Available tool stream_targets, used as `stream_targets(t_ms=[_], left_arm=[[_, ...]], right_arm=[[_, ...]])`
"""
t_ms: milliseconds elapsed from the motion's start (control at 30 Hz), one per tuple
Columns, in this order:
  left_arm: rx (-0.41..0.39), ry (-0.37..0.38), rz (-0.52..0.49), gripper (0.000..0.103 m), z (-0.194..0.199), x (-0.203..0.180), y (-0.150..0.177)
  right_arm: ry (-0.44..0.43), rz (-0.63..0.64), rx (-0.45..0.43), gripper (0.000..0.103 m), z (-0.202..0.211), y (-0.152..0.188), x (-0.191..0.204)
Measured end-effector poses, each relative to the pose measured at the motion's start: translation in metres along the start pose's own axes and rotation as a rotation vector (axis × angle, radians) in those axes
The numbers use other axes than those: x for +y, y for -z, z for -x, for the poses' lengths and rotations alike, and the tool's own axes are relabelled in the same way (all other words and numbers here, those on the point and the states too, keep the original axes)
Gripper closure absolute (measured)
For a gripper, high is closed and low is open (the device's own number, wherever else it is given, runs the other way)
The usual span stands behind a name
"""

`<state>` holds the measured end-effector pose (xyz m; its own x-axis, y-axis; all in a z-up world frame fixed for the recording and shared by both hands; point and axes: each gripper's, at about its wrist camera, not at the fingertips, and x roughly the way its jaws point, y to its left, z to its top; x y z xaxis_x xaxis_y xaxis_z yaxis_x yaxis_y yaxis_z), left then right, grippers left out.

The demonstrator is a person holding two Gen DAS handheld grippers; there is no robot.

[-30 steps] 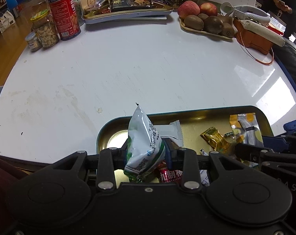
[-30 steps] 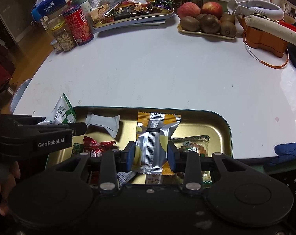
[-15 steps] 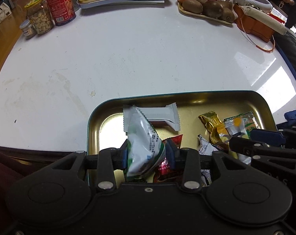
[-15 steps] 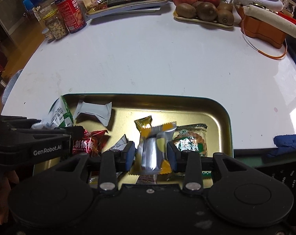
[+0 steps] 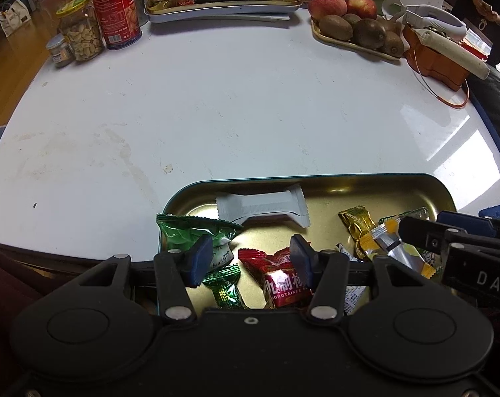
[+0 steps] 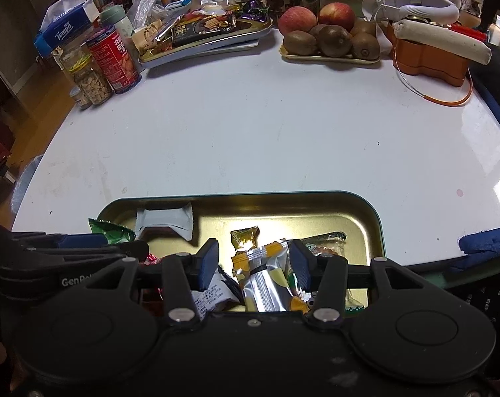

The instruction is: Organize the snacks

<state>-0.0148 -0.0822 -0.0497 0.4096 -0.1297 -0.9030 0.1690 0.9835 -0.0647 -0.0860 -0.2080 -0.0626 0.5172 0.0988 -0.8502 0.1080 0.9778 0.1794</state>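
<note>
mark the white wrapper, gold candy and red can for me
white wrapper (image 5: 261, 205): left wrist view, middle of the packet's flat body.
gold candy (image 6: 245, 238): right wrist view, centre of the foil.
red can (image 5: 113, 8): left wrist view, front of the label.

Apples (image 6: 316, 16), kiwis (image 6: 332, 41) on far tray; orange case (image 6: 428, 58), perhaps leather.

Snack packets (image 5: 276, 281) lie in the near tray (image 5: 365, 178); fruit plate (image 5: 349, 44) sits far right.
</note>
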Motion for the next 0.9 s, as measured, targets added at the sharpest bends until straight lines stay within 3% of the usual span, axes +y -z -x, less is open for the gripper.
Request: stream_targets(t_ms=[300,900], left_arm=[[-0.006,0.016,-0.006,0.046,0.006,0.000,-0.003],[-0.048,-0.037,0.026,0.047,0.014,0.012,-0.010]], right_arm=[[-0.012,-0.016,-0.025,0.053,0.004,-0.003,0.000],[-0.001,-0.086,-0.082,0.053,0.012,-0.005,-0.008]])
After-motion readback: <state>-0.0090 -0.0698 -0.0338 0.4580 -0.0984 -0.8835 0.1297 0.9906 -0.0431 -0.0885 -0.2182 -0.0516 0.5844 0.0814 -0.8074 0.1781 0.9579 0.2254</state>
